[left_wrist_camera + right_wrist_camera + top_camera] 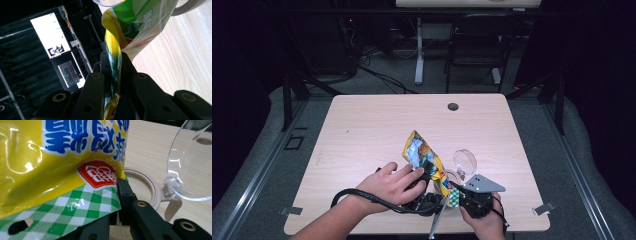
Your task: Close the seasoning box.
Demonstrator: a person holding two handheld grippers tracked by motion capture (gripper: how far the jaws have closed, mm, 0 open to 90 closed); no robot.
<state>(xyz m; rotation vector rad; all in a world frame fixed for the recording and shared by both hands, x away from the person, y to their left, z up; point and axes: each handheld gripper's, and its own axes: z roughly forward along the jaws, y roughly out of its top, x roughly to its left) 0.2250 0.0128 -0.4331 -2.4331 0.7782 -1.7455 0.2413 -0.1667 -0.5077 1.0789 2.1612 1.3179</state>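
Both grippers hold a yellow snack bag above the near middle of the table. My left gripper is shut on the bag's side seam, which runs as a yellow and green edge between the jaws. My right gripper is shut on the bag's green-checked end strip. One of its fingers shows beside the strip, and the other is hidden behind the bag. Just behind the bag stands a beige jar with its clear hinged lid raised.
The jar rim and clear lid sit right of the bag on the light wooden table. A cable hole lies near the far edge. A dark chair and a table leg stand beyond.
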